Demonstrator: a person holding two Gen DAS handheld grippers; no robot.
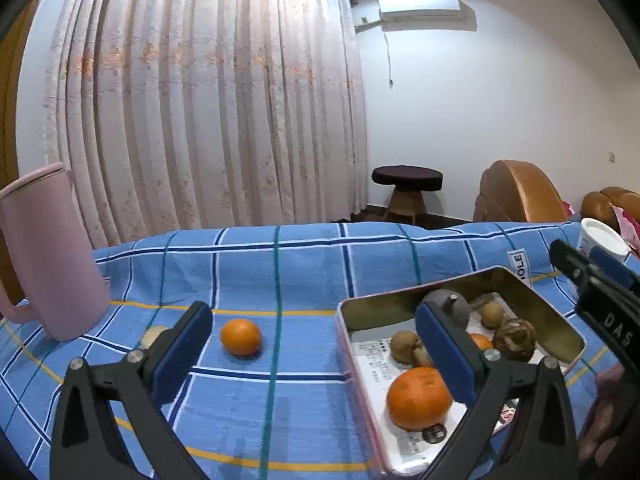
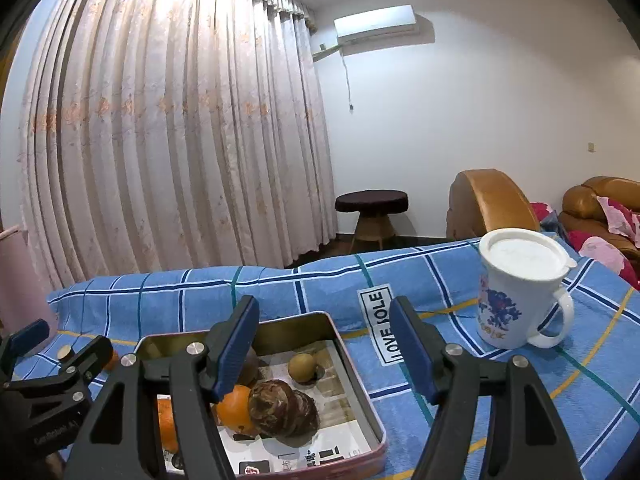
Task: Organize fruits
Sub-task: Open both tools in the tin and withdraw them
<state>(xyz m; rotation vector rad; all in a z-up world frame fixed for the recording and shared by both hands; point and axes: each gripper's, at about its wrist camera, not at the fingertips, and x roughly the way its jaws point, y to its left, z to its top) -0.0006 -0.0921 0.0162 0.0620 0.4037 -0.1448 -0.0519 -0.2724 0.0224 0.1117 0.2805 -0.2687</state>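
Note:
A rectangular metal tin [image 1: 538,294] [image 2: 356,384] lined with printed paper holds several fruits: a large orange [image 1: 418,398], a smaller orange [image 2: 236,408], a brown wrinkled fruit [image 2: 280,408] [image 1: 514,338], small tan fruits [image 2: 302,367] and a grey round one [image 1: 448,306]. One loose orange [image 1: 241,337] and a small pale fruit [image 1: 154,335] lie on the blue checked cloth, left of the tin. My left gripper [image 1: 314,348] is open and empty, hovering between the loose orange and the tin. My right gripper [image 2: 324,350] is open and empty above the tin's right edge.
A pink jug [image 1: 48,256] stands at the far left. A white lidded mug [image 2: 520,292] stands right of the tin. The cloth [image 1: 280,264] drops off at the table's far edge. A stool [image 2: 372,212], armchairs and curtain are beyond.

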